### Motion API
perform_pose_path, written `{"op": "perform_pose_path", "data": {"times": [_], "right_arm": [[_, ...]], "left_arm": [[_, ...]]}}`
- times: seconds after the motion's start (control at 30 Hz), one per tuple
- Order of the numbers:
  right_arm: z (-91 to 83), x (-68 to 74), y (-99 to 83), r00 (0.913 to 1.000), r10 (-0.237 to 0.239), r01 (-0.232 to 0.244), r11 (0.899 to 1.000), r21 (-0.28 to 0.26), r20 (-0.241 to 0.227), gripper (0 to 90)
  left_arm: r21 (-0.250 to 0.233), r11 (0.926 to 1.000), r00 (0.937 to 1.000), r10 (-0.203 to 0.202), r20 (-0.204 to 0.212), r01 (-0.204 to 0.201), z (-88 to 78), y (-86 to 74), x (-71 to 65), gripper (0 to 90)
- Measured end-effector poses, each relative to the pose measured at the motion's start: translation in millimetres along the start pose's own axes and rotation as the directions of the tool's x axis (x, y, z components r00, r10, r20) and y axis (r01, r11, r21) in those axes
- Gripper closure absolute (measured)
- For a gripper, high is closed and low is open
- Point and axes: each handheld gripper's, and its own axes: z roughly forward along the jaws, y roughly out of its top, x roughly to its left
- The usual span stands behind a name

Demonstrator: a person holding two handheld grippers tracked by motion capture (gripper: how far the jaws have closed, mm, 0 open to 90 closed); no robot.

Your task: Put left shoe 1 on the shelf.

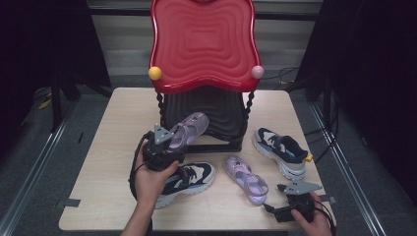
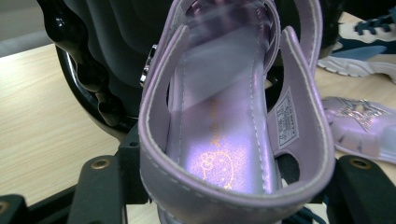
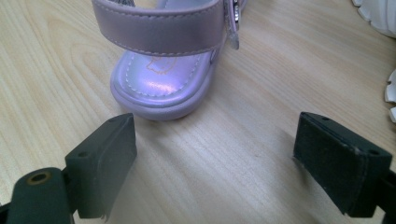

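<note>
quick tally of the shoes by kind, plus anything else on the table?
Purple sandals: 2, one held in the left gripper at, one on the table at
Navy-and-white sneakers: 2, at and
Red-and-black shoe rack: 1
Total: 5

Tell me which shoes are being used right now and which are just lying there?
In use: purple sandal held in the left gripper; red and black rack it points toward.
Lying about: second purple sandal, two navy sneakers on the table.
</note>
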Motion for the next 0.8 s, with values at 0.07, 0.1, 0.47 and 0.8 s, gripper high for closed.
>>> {"op": "perform_pose_path", "data": {"times": [0.07, 0.1, 0.47, 0.8], "right_arm": [[0.0, 0.1, 0.0, 1.0000, 0.000, 0.000, 1.000, 0.000, 0.000, 12.4], [0.0, 0.1, 0.0, 1.0000, 0.000, 0.000, 1.000, 0.000, 0.000, 12.4], [-0.1, 0.1, 0.0, 1.0000, 0.000, 0.000, 1.000, 0.000, -0.001, 12.4], [-0.2, 0.3, -0.1, 1.0000, 0.002, -0.002, 1.000, 0.001, -0.001, 12.4]], "left_arm": [[-0.001, 1.0000, 0.9999, -0.008, -0.008, 0.008, 2.5, 0.1, 0.0, 37.4], [-0.006, 0.9999, 0.9998, -0.014, -0.012, 0.014, 4.2, 0.2, -0.2, 37.4], [-0.056, 0.9967, 0.9967, -0.061, -0.054, 0.058, 15.7, 4.3, -7.5, 37.4], [-0.095, 0.9896, 0.9887, -0.117, -0.094, 0.108, 29.4, 11.8, -17.4, 37.4]]}}
